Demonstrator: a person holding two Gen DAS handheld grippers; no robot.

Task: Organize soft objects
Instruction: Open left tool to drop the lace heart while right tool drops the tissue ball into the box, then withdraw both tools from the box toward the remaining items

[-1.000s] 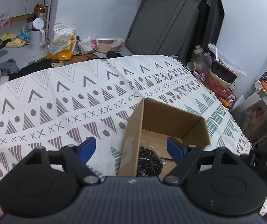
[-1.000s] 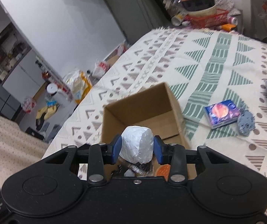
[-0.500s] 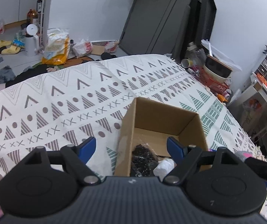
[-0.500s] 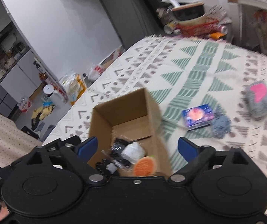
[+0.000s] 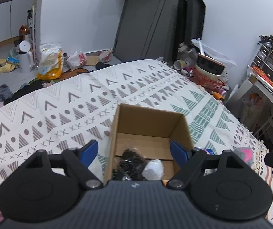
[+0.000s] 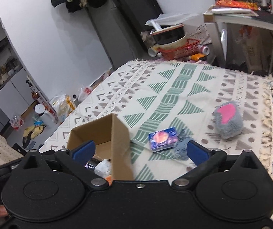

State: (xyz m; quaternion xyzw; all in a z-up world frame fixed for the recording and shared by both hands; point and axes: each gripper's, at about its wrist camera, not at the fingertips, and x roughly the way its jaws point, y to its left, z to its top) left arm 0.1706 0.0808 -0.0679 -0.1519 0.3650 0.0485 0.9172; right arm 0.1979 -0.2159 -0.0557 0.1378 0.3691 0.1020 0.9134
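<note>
Grey plush toy [image 6: 228,119] with a pink patch lies at right of frame, beyond and right of the wide-open, empty right gripper [image 6: 140,149] (the nearer one), while the left gripper [image 5: 134,148] gapes over the box [image 5: 148,122].

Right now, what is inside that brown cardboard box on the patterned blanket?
Inside the brown cardboard box lie a black crinkly packet, a white wrapped bundle and a bit of something orange. The gripper bodies cover the box's near end, so anything there is hidden.
</note>
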